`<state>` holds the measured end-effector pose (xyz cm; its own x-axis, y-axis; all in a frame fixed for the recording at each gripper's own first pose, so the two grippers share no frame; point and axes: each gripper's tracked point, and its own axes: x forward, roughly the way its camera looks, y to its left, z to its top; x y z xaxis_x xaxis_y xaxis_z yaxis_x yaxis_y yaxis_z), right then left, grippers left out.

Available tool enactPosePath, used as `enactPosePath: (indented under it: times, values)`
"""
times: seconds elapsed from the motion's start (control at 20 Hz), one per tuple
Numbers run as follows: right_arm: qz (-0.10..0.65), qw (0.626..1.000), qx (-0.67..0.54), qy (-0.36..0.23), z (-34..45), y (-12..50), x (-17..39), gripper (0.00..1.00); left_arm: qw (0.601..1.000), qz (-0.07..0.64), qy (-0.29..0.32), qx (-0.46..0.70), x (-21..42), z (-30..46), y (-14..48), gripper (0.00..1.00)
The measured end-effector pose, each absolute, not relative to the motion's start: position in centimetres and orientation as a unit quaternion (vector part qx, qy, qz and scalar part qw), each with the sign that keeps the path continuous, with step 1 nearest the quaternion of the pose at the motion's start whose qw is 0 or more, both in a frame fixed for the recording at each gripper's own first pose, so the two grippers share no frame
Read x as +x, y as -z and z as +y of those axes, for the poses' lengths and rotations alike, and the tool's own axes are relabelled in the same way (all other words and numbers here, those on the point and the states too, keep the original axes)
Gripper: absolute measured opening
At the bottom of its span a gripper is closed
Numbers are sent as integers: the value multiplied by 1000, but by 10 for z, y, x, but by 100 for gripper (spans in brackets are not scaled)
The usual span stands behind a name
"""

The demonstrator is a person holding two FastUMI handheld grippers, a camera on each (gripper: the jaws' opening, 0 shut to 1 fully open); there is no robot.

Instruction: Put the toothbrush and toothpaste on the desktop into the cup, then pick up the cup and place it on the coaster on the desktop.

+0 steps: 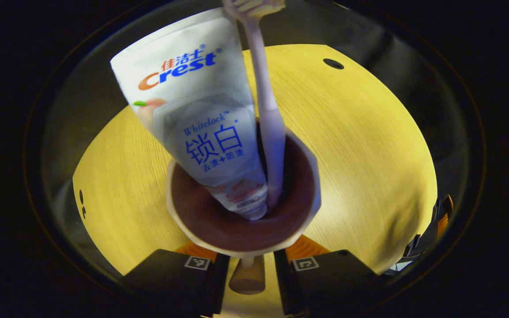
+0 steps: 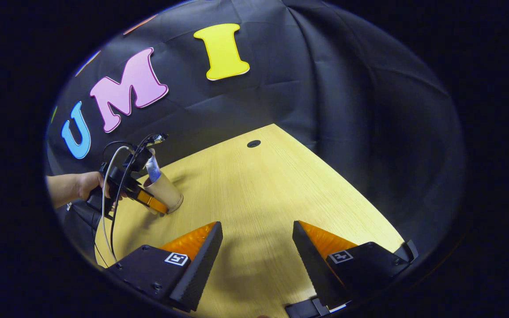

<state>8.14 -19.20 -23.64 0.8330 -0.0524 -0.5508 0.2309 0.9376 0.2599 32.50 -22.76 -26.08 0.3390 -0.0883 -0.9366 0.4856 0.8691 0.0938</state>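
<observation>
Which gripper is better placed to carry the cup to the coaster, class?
Left. The left gripper already closes on the cup, which holds the toothpaste and toothbrush. The right gripper hangs open over bare desk.

left claw [image 1: 251, 260] clamped, right claw [image 2: 258, 229] spread wide

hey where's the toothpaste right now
The toothpaste stands cap-down in the cup, beside the toothbrush, just ahead of the left tongs in the left gripper view.

A pale wooden desktop [image 2: 258, 198] has a small round hole [image 2: 253, 143].
</observation>
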Motion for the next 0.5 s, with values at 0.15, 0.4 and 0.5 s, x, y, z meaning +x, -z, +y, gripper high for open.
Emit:
enactPosePath:
  times: [0.15,0.4,0.5]
  values:
    - [273,946,157,70,-185,227,76,98,819,511,187,182,326,-231,236,76]
    - [264,951,151,56,-167,204,68,98,861,446,193,148,300,-220,172,98]
    - [253,956,140,48,-155,186,66,98,885,406,187,131,287,-209,139,98]
